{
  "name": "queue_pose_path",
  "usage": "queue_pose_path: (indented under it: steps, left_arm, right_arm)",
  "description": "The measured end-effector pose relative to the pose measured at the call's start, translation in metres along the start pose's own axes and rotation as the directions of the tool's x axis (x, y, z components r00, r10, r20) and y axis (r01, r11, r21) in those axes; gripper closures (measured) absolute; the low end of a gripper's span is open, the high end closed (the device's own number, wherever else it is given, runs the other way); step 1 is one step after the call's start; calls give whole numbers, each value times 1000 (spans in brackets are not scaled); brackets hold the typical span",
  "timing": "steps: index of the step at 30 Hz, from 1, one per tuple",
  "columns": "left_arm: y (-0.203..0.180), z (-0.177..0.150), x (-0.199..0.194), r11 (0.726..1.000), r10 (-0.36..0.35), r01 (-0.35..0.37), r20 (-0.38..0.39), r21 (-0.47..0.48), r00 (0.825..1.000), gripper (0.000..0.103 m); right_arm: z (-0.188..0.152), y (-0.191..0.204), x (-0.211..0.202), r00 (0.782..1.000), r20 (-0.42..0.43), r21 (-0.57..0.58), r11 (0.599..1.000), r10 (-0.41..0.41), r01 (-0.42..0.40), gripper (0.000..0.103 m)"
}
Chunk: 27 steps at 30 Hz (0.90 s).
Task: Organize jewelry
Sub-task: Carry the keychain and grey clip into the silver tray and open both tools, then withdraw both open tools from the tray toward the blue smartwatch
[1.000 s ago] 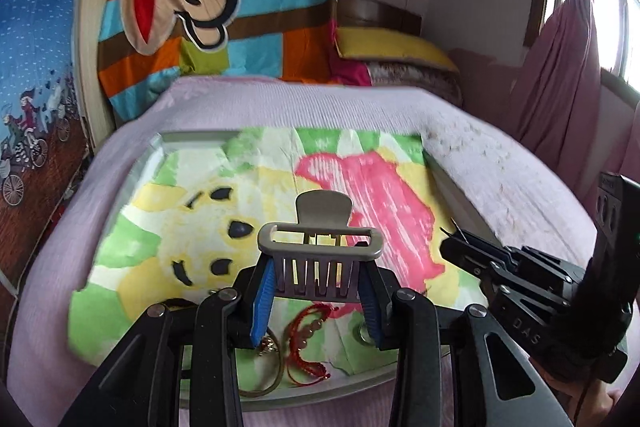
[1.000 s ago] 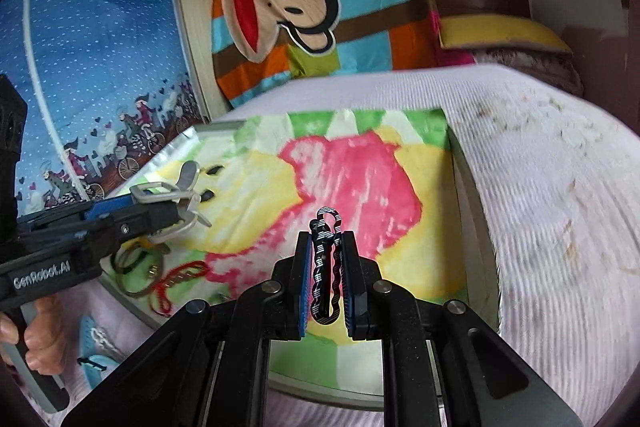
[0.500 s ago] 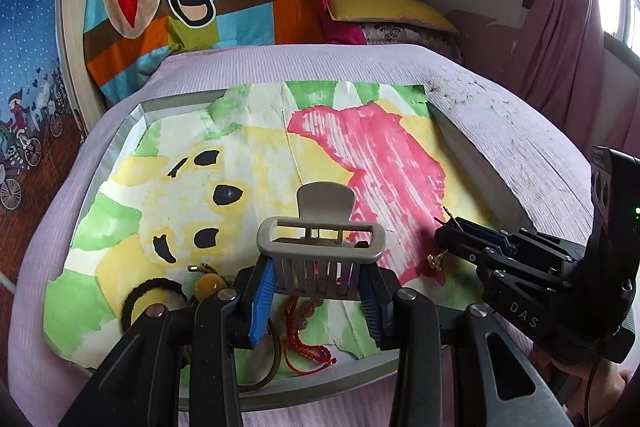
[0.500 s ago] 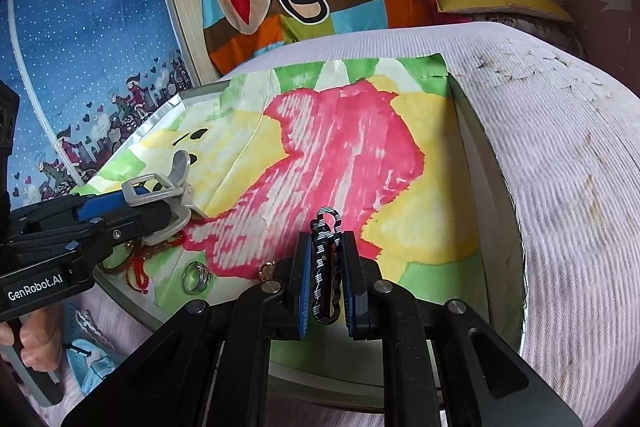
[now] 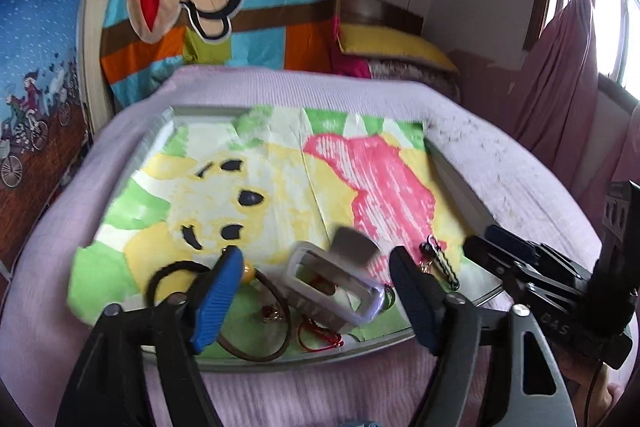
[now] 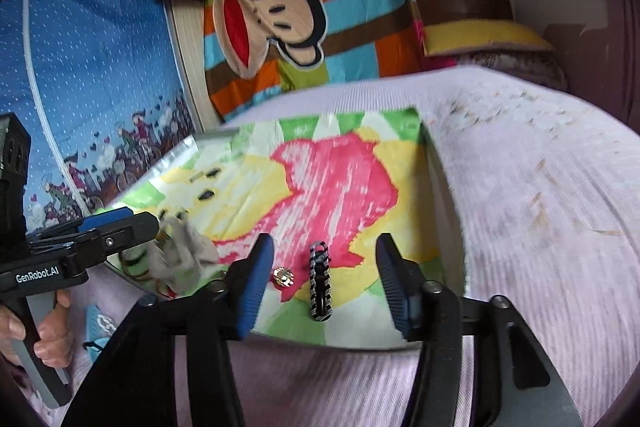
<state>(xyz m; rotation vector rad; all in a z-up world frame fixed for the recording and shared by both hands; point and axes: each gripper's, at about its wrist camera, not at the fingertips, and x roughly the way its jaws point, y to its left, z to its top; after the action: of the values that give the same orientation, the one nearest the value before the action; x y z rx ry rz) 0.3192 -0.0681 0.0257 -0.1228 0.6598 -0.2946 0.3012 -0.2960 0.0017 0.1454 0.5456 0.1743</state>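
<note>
left gripper (image 5: 316, 291): jaws hanging wide open, nothing pinched, sitting over the near edge of the tray (image 5: 208, 113)
grey claw clip (image 5: 336, 279): blurry, tilting between those open fingers, over the bracelets at the tray's near side
right gripper (image 6: 324, 279): also spread open, gripping nothing
black striped clip (image 6: 320, 281): lying on the colourful paper (image 6: 328, 179) between the right fingers, near-right part of the tray
gold ring (image 6: 283, 275): resting just left of it

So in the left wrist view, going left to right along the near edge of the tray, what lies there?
Black hair tie → yellow bead → grey hair clip → black-and-white clip → the right claw.
</note>
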Motion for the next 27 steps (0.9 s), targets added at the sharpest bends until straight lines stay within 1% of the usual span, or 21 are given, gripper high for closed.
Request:
queue_pose_path:
  steps: [3, 5, 6, 7, 9, 11, 12, 13, 14, 20, 27]
  left_arm:
    - [1, -3, -16, 1000, 6, -6, 53, 3, 999, 19]
    - [1, -6, -27, 1000, 18, -18, 89, 6, 996, 12]
    - [2, -7, -32, 1000, 21, -22, 105, 5, 994, 5]
    - [3, -9, -38, 1000, 29, -30, 125, 6, 992, 1]
    - [4, -14, -48, 999, 39, -40, 159, 8, 986, 0]
    - [4, -18, -58, 998, 49, -53, 181, 18, 982, 0]
    - [5, -21, -64, 998, 56, -63, 194, 26, 979, 0]
    - [5, -24, -69, 997, 64, -73, 208, 32, 976, 0]
    - [6, -27, -75, 996, 72, -82, 223, 38, 972, 0]
    - [9, -45, -104, 992, 94, -115, 280, 58, 955, 0]
    - [22, -63, -126, 990, 109, -131, 289, 59, 951, 0]
  right_arm:
    - [-1, 2, -23, 997, 72, -6, 1000, -13, 13, 43]
    - [-3, 5, -35, 993, 115, -11, 1000, -24, 26, 35]
    - [-5, 6, -42, 990, 135, -12, 1000, -26, 28, 27]
    - [-6, 8, -48, 988, 153, -13, 1000, -25, 27, 20]
    - [-8, 12, -60, 982, 185, -20, 999, -22, 26, 15]
    - [-12, 16, -72, 978, 210, -24, 999, -17, 22, 12]
    - [-14, 17, -77, 976, 218, -24, 1000, -14, 20, 9]
    - [-16, 19, -83, 973, 231, -24, 1000, -14, 20, 3]
    - [-18, 21, -89, 970, 244, -25, 999, -13, 20, 1]
    - [-33, 36, -116, 959, 284, -49, 999, -8, 23, 1]
    - [-48, 55, -137, 956, 293, -80, 997, 10, 14, 1]
